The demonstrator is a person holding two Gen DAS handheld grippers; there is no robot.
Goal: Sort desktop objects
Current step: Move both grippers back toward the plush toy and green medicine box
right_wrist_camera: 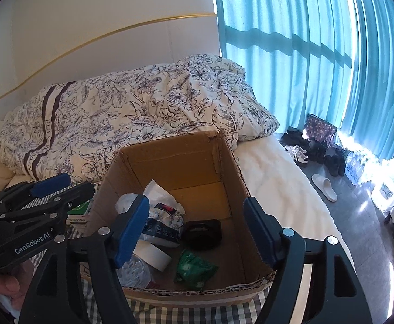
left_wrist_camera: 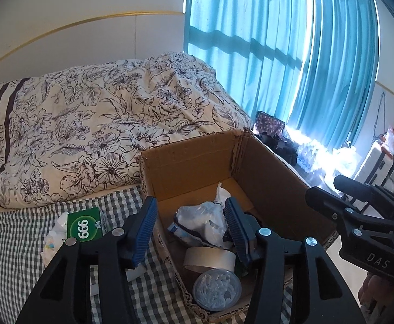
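An open cardboard box (left_wrist_camera: pixel 191 167) (right_wrist_camera: pixel 175 167) stands on a checked cloth on the bed. Inside lie a crumpled white plastic bag (left_wrist_camera: pixel 202 221) (right_wrist_camera: pixel 161 199), a tape roll (left_wrist_camera: pixel 210 257) (right_wrist_camera: pixel 153 253), a round clear-lidded tub (left_wrist_camera: pixel 217 289) (right_wrist_camera: pixel 133 270), a black object (right_wrist_camera: pixel 202 233) and a green packet (right_wrist_camera: pixel 194 267). A green "999" carton (left_wrist_camera: pixel 85 225) (right_wrist_camera: pixel 79 208) rests on the cloth left of the box. My left gripper (left_wrist_camera: pixel 191 226) (right_wrist_camera: pixel 70 186) is open above the box's left wall, holding nothing. My right gripper (right_wrist_camera: pixel 197 229) (left_wrist_camera: pixel 329 189) hangs open over the box's front, also holding nothing.
A floral duvet (left_wrist_camera: pixel 102 124) is heaped behind the box. Some white crumpled wrapping (left_wrist_camera: pixel 54 237) lies beside the green carton. Right of the bed, the floor holds shoes (right_wrist_camera: pixel 296 152), a slipper (right_wrist_camera: pixel 325 186), water bottles (right_wrist_camera: pixel 358 164) and a white suitcase (left_wrist_camera: pixel 377 162) below teal curtains (right_wrist_camera: pixel 304 67).
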